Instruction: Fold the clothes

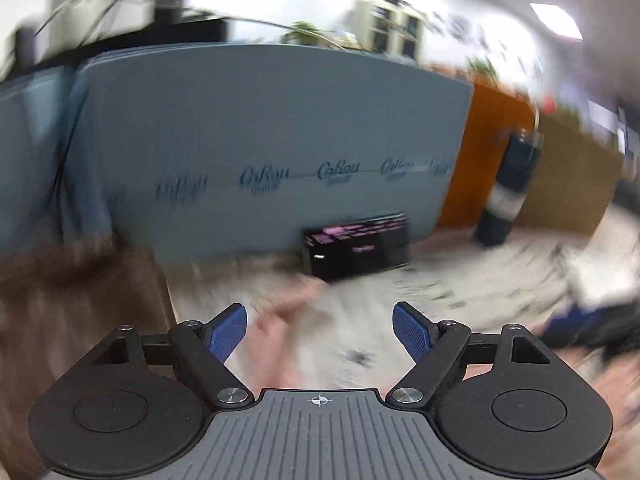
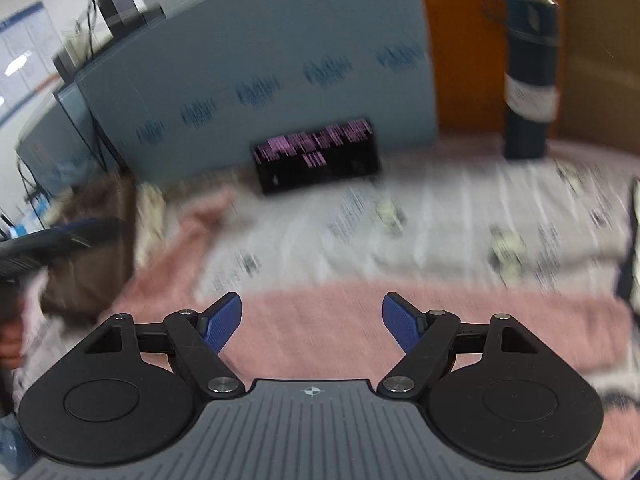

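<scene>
Both views are blurred by motion. A pink garment (image 2: 352, 328) lies spread across a white patterned cloth (image 2: 460, 216) on the table. My right gripper (image 2: 312, 328) is open and empty above the pink garment. My left gripper (image 1: 320, 334) is open and empty; a pink fold of the garment (image 1: 288, 312) shows between and beyond its fingers. A brown garment (image 1: 72, 296) lies to the left, also seen in the right wrist view (image 2: 96, 248). The left gripper's body (image 2: 40, 244) shows at the far left of the right wrist view.
A black box with pink print (image 2: 316, 156) stands at the back by a blue-grey partition (image 2: 260, 60). A dark bottle (image 2: 528, 80) stands at the back right before an orange panel (image 2: 460, 40). Dark blue cloth (image 1: 580, 320) lies at the right.
</scene>
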The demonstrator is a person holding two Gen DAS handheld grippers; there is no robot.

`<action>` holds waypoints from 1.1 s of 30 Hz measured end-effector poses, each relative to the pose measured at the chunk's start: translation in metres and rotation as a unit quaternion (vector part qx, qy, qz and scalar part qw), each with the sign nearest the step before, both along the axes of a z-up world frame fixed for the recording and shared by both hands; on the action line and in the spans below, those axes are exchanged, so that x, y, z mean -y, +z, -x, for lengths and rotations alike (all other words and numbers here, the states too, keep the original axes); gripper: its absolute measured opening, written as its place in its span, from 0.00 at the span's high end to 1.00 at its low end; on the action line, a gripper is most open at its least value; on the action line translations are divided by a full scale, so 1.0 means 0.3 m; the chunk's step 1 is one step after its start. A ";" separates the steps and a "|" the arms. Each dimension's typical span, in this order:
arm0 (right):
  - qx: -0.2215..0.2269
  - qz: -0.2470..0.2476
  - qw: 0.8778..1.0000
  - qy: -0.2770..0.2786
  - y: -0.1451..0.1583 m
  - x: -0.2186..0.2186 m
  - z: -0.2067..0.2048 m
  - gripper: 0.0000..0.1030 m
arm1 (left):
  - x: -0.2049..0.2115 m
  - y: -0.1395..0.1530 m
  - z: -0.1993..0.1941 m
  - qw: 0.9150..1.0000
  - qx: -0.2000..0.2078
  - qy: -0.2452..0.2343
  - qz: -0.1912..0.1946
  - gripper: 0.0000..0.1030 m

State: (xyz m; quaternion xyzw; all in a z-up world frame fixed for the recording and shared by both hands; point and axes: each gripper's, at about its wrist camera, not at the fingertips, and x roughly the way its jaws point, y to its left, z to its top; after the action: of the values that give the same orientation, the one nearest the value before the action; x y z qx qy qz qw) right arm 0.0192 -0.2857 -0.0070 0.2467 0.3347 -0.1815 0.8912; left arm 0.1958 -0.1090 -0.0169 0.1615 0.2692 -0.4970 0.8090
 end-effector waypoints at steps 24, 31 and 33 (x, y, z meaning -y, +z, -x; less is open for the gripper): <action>0.046 -0.185 0.981 -0.021 -0.128 0.074 -0.019 0.26 | -0.016 -0.097 -0.008 0.975 -0.072 -0.207 0.026 0.89; 0.027 -0.173 0.984 -0.007 -0.131 0.075 -0.007 0.25 | -0.022 -0.163 0.120 0.958 -0.061 -0.272 -0.067 0.66; 0.031 -0.172 0.985 -0.007 -0.134 0.079 0.002 0.25 | -0.043 -0.163 0.137 0.957 -0.056 -0.276 -0.077 0.50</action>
State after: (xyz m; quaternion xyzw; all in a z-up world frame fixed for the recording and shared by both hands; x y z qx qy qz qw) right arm 0.0187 -0.3095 -0.0471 0.4043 0.3316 -0.1193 0.8440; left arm 0.1547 -0.0961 -0.0659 0.2630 0.2961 -0.6868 0.6095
